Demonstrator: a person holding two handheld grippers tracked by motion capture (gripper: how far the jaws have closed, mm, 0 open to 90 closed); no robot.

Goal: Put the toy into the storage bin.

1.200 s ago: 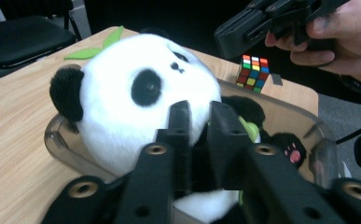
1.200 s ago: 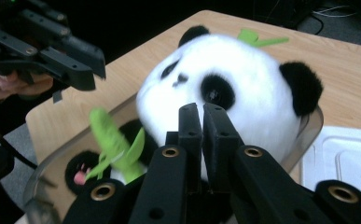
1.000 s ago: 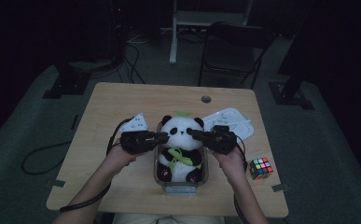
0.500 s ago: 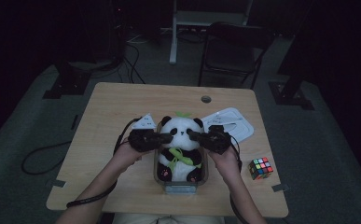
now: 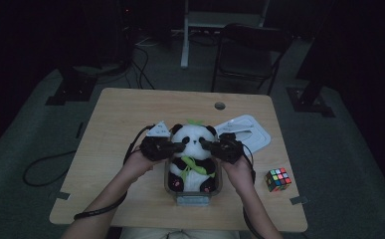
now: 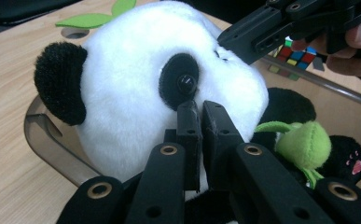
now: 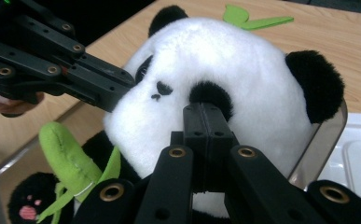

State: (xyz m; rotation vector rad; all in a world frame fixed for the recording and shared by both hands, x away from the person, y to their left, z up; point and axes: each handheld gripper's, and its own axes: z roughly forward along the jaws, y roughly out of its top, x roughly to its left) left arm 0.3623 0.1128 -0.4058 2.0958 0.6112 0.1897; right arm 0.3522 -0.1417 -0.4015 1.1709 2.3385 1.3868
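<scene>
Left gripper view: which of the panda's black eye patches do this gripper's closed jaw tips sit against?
The eye patch with the shiny bead eye, beside the black ear. The left gripper meets its lower edge; the right gripper approaches the far one.

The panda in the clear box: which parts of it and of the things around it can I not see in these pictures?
- Panda, high view: cheeks hidden behind left tool and right tool.
- Panda's eye, right gripper view: covered by the shut tool tip.
- Clear box, gripper views: floor hidden by the panda.
- Rubik's cube, left gripper view: mostly behind the other tool.
- White lid, right gripper view: cut by the edge.
</scene>
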